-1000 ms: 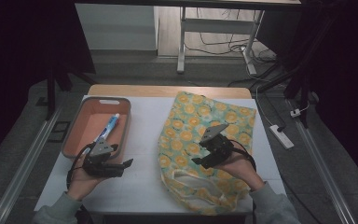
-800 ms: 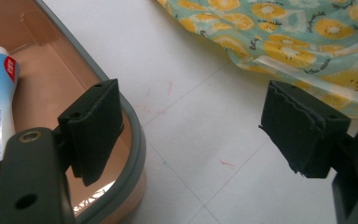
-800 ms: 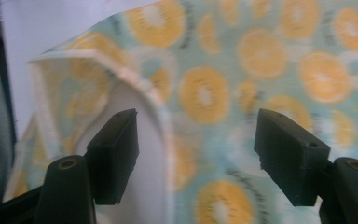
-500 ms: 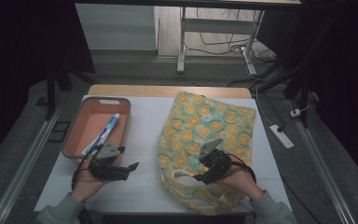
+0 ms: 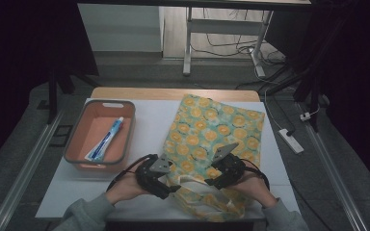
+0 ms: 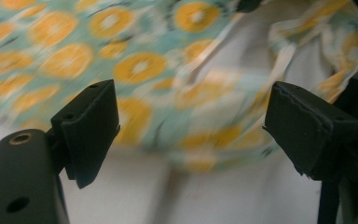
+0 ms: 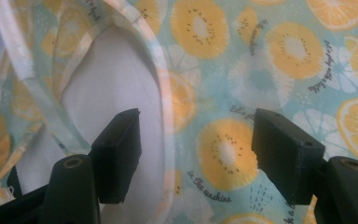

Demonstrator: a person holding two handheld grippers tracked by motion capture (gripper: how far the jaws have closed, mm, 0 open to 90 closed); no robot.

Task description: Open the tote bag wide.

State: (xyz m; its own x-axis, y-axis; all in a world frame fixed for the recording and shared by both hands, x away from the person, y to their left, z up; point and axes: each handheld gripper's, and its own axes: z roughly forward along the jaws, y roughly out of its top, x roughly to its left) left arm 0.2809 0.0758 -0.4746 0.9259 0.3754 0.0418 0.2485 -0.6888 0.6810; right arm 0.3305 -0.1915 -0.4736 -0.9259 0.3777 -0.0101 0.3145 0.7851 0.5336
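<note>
- Orange bin [image 5: 125,130]: sitting at the left of the high view on the white table [image 5: 149,120], holding a toothpaste tube [image 5: 107,139] that is lying lengthwise inside it, cap toward the far rim.
- Left gripper [image 5: 169,188]: reaching in at lower centre-left, jaws spread wide and gripping nothing. In the left gripper view the fabric bag's near corner is lying between and beyond the jaws, blurred.
- Fabric bag [image 5: 212,130]: lying flat at centre-right of the high view, its long axis running from the lower edge toward the upper right of the table. Its mouth, with the pale handles [image 7: 51,116], is pointing toward the person at the bottom.
- Right gripper [image 5: 212,182]: hovering over the bag's near end, jaws spread. In the right gripper view one jaw is standing over the white lining at the mouth, the other over the printed outer layer.
- Step in hand, as judged: both tools are lining up on the mouth rim to open the bag.
- Next move, as judged: each jaw pair is needing to close on a single layer of the rim, then pull apart.
</note>
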